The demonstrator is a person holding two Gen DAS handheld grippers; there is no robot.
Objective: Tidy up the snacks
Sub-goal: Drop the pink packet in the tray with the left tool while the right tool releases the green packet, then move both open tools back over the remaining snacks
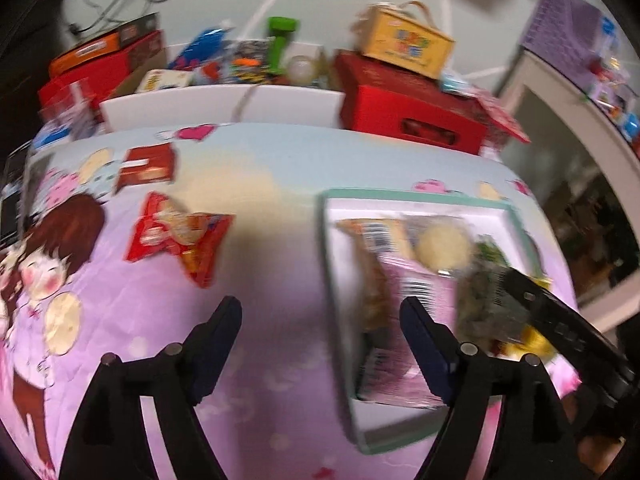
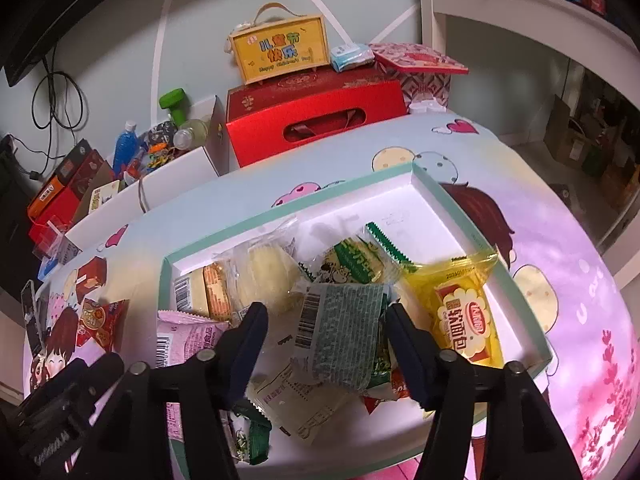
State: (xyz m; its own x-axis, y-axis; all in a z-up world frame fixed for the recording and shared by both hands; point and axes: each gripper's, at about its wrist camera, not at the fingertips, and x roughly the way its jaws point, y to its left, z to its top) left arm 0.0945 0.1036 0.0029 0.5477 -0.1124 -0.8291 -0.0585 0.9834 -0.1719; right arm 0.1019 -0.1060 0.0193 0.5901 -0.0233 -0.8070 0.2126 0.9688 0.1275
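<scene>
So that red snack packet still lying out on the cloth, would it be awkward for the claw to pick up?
Probably a little. The red snack packet looks like a thin crinkled wrapper, so it would likely flex and sag rather than stay stiff. It seems light for its size and might slide on the cloth if nudged. The round biscuits pictured on it suggest the contents could crack under a hard squeeze.

A lived-in home: cartoon-print tablecloth point(image 2: 540, 240), stacked gift boxes point(image 2: 316, 120), cluttered shelves point(image 2: 520, 0).
</scene>
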